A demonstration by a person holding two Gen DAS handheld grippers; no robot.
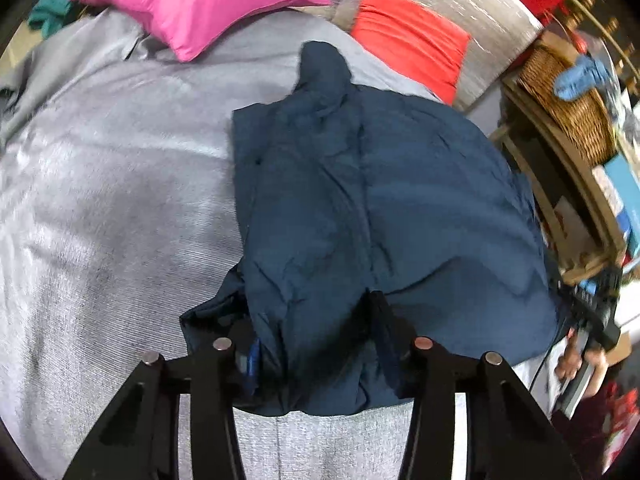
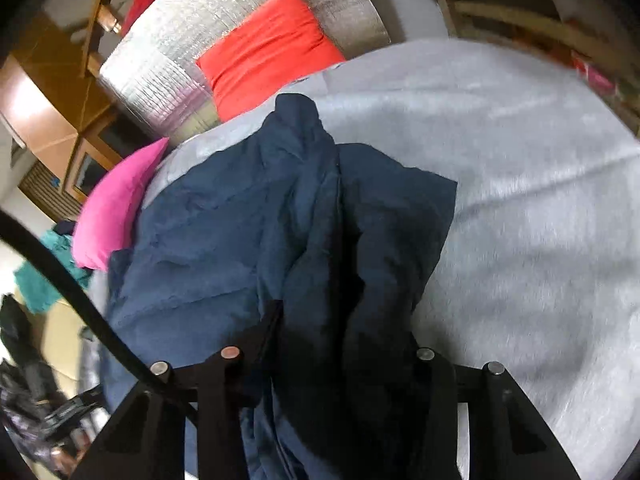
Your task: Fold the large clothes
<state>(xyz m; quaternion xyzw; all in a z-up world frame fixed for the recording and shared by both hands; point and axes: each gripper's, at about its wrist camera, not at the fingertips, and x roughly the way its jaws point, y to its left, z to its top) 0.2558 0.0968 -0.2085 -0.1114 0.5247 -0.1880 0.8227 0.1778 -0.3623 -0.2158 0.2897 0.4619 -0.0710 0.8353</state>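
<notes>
Lying across the pale grey woven bedspread (image 1: 100, 184), the large dark navy garment (image 1: 360, 208) looks partly folded: its sides seem already turned in, giving a long narrow shape with a bunched end pointing toward the pillows. By my judgement the lengthwise folds are done and the crosswise fold — near hem carried up toward the far end — is what remains, along with smoothing the creases.

The left gripper (image 1: 312, 332) stands about half open with the near hem of the garment bunched between its black fingers (image 1: 384, 312); the cloth fills the gap and the pads appear to press on it. The right gripper (image 2: 340, 340) is likewise about half open, a thick dark fold of the same garment packed between its jaws — it too appears to be gripping.

Around the work: a bright pink square cushion (image 1: 192, 4) and an orange-red cushion (image 1: 408, 36) rest at the head of the bed against a silvery quilted headboard (image 2: 240, 28), the pink one close to the garment's edge in the right wrist view. A woven wicker basket (image 1: 568, 96) stands on a shelf beside the bed, and teal clothing (image 2: 36, 280) lies off the far side. A black cable (image 2: 80, 300) crosses in front of the right camera.
</notes>
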